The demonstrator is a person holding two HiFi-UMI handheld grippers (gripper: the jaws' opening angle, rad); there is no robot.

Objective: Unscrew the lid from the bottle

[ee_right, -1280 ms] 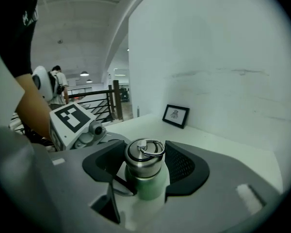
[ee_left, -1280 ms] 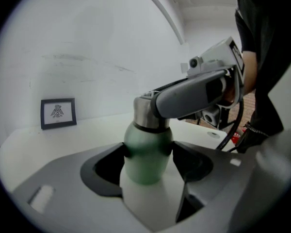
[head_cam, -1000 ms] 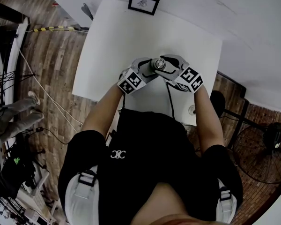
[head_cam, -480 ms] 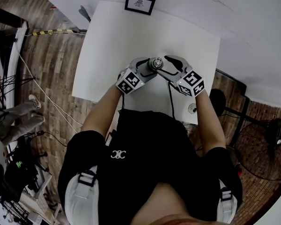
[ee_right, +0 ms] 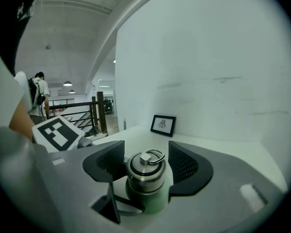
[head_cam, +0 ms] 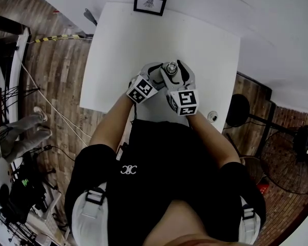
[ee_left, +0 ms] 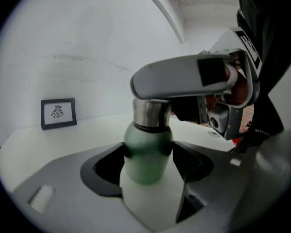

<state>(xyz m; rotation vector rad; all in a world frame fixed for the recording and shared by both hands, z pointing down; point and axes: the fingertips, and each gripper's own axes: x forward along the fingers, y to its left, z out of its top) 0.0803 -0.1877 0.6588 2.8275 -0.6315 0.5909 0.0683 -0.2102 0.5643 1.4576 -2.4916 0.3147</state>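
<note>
**Bottle clamped low, lid pinched high**

Bottle point(ee_right: 154, 204) stands upright on the white table point(head_cam: 128, 40), near its front edge and just ahead of me, and both my grippers meet on it.

My left gripper point(ee_left: 150, 151) takes it low. Its jaws are spread only as wide as the green body, and the dark pads point(ee_left: 120, 154) press on the body's two sides just under the shoulder. The bottle fills the gap between them. In the left gripper view the steel lid point(ee_left: 150, 113) rises above my jaws, and a grey jaw of the other gripper lies straight across its top.

My right gripper point(ee_right: 145, 163) comes in from above and from my side, with its marker cube point(head_cam: 184, 100) turned toward my chest. Its jaws are drawn in around the steel lid, one ribbed pad point(ee_right: 183, 165) on each side. The left pad touches the lid's wall and the right one sits tight beside it, so I read this as a pinch on the lid. A small wire ring point(ee_right: 155, 155) lies on the lid's top, beside a square knob.

The lid sits level on the neck. I cannot tell from any view whether it has come loose.

A small framed picture point(head_cam: 150, 3) stands at the table's far edge, well apart from the bottle.
</note>
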